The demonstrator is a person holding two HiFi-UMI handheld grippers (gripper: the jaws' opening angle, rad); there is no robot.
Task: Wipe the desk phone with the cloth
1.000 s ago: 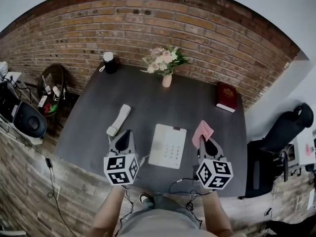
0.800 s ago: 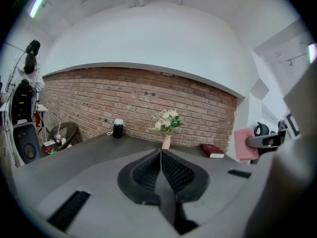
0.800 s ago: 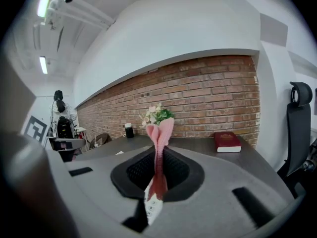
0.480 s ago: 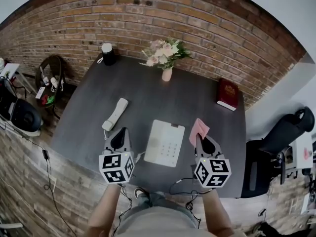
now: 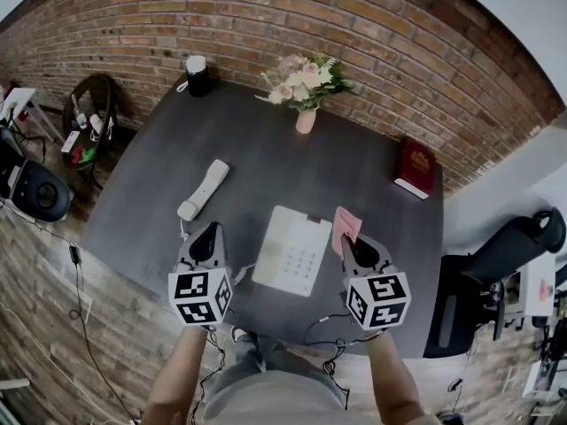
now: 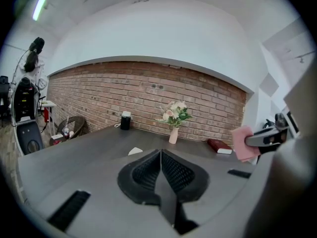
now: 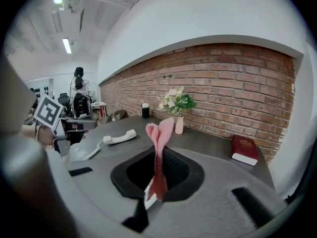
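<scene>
- Desk phone (image 5: 294, 251): one white base lying flat on the dark counter (image 5: 266, 162), between the two grippers; its one handset (image 5: 202, 189) lies off the base, to the left and farther back;
- one pink cloth (image 5: 345, 228), standing up from the right gripper (image 5: 354, 242), whose fingers are clenched on it, just beside the base's right edge;
- left gripper (image 5: 209, 231): fingers pressed together with nothing between them, near the base's left edge;
- toward the brick wall: one vase of flowers (image 5: 306, 118); one red book (image 5: 415, 169); one black canister with a white top (image 5: 197, 76)

White desk phone (image 5: 293, 253) lies flat, handset (image 5: 202, 189) off; folded pink cloth (image 5: 345, 227) beside it.
</scene>
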